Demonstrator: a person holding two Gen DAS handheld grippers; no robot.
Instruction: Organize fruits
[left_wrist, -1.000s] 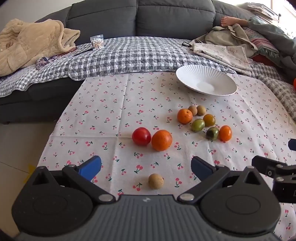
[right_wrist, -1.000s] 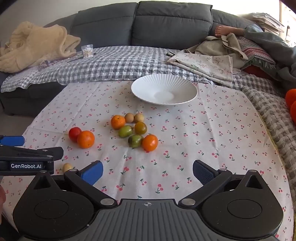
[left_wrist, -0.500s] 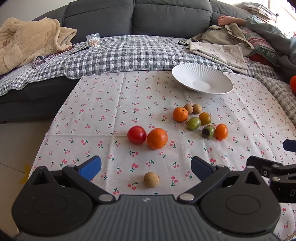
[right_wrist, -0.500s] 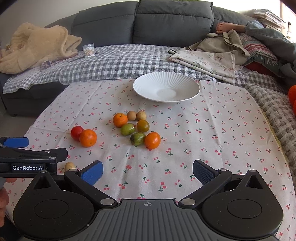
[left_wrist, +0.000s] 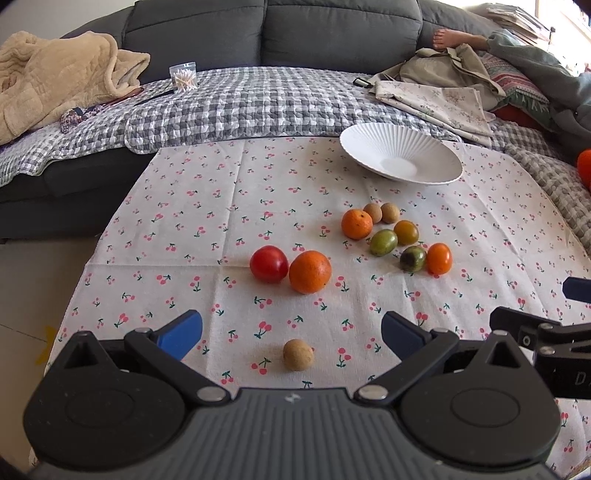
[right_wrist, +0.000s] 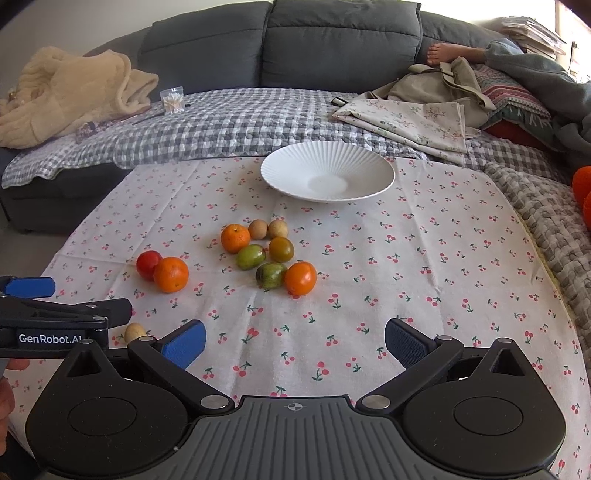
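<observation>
A white ribbed plate (left_wrist: 400, 158) (right_wrist: 327, 171) stands empty at the far side of the cherry-print cloth. A cluster of several small fruits lies mid-table: an orange (left_wrist: 356, 224) (right_wrist: 235, 238), two brown longans, green and olive tomatoes, and an orange tomato (left_wrist: 439, 258) (right_wrist: 300, 278). Left of them a red tomato (left_wrist: 269, 264) (right_wrist: 148, 264) touches a larger orange (left_wrist: 310, 271) (right_wrist: 171, 274). One lone longan (left_wrist: 298, 354) (right_wrist: 134, 332) lies between the open fingers of my left gripper (left_wrist: 291, 330). My right gripper (right_wrist: 295, 341) is open and empty over bare cloth.
A grey sofa with a checked quilt (left_wrist: 258, 103), a beige blanket (left_wrist: 55, 81), folded cloths and a jar of cotton swabs (left_wrist: 183, 78) lies beyond the table. A person's bare foot (right_wrist: 443, 51) rests on the sofa. Orange things (right_wrist: 583, 192) sit at the right edge.
Both grippers have drifted slightly; the lone longan now sits a little nearer the centre between the left fingers. Nothing was grasped or moved.
</observation>
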